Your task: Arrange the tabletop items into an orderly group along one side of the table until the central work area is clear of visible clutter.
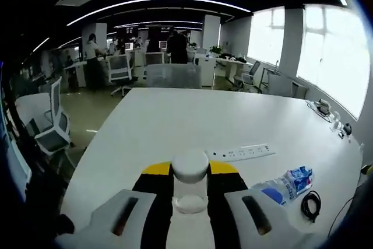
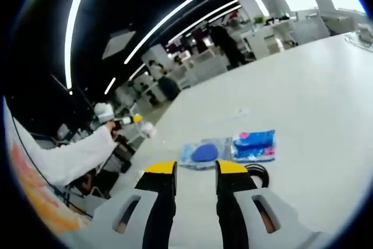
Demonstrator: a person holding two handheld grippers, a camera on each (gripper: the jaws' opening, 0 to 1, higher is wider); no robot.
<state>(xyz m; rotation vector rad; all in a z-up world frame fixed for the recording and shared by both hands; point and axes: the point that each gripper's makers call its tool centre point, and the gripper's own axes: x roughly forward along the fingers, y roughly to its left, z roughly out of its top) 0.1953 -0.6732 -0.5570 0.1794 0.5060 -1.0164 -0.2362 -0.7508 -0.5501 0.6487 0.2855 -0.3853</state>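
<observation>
A white office table point(image 1: 175, 126) was seen. A clear bottle point(image 1: 190, 182) was clamped upright in the left gripper point(image 1: 190, 173). The right gripper point(image 2: 195, 170), jaws apart, was nearest the blue packet point(image 2: 230, 147), at frame centre.

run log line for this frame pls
left gripper: shut on clear bottle, white cap | right gripper: open, empty, above blue pouch | blue packet, black cable, power strip on table

We are seeing a smooth, matt white table point(image 1: 175, 121); on it, a glossy crinkled plastic packet point(image 1: 289, 182) beside a clear, white-capped bottle point(image 1: 190, 185).
</observation>
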